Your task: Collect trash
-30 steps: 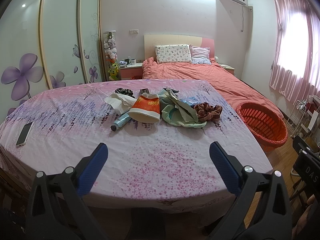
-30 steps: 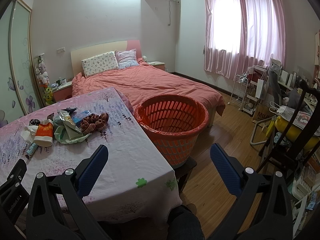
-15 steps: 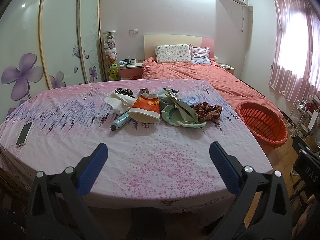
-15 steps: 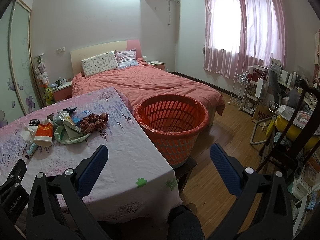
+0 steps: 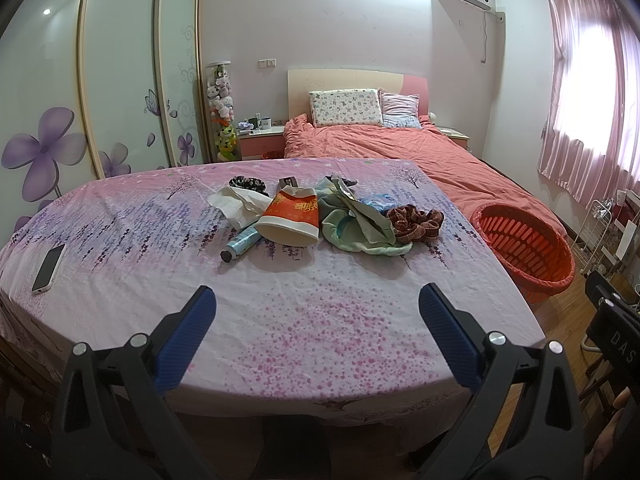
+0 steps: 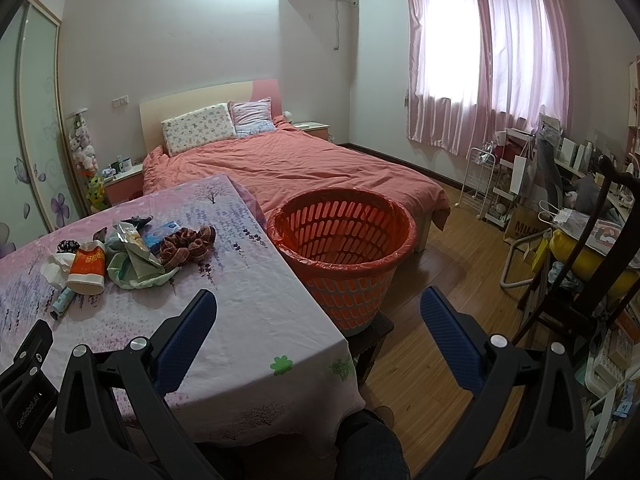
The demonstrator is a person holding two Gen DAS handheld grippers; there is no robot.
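A pile of trash lies on the pink floral table [image 5: 304, 320]: an orange and white paper cup [image 5: 291, 216] on its side, a blue tube [image 5: 241, 243], a white tissue [image 5: 237, 203], a crumpled wrapper [image 5: 362, 212] on green cloth [image 5: 352, 236], a brown plaid scrunchie [image 5: 416, 220]. The pile also shows in the right wrist view, with the cup [image 6: 87, 267] at the left. An orange basket [image 6: 342, 252] stands beside the table's right edge. My left gripper [image 5: 316, 312] is open and empty, short of the pile. My right gripper [image 6: 318, 310] is open and empty, near the basket.
A phone [image 5: 49, 267] lies at the table's left edge. A black scrunchie [image 5: 248, 182] lies behind the tissue. A bed with an orange cover [image 6: 288, 164] is behind the table. A dark wooden chair [image 6: 580, 280] and cluttered shelves stand at the right on the wooden floor.
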